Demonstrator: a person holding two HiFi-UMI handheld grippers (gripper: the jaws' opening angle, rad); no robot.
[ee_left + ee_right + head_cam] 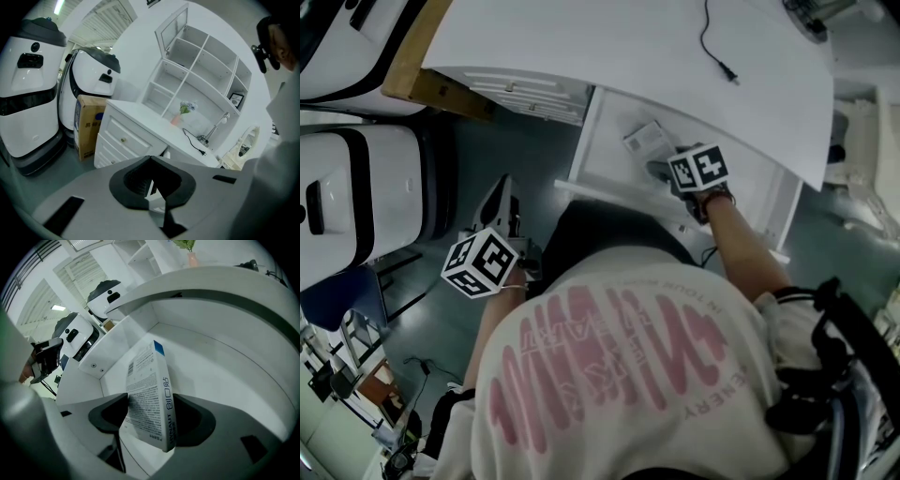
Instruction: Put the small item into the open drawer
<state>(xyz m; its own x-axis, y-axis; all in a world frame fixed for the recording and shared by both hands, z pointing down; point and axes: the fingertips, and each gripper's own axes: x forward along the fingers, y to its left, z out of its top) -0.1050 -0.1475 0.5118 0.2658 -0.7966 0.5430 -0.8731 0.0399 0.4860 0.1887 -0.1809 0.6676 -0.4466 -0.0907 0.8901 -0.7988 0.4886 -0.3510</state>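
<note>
The small box [146,394] is seen tilted on its edge, right between the jaws of the right gripper [666,169], down inside the open drawer [225,362]. Those jaws are spread wide, with no squeeze seen. The left gripper [152,187] is held well apart, jaws together, nothing between them.

We see a white desk top [609,47] with a black cable [703,34] lying loose on it, its plug end free. Under the desk's edge, the open drawer [587,136] holds a small box [645,139].
</note>
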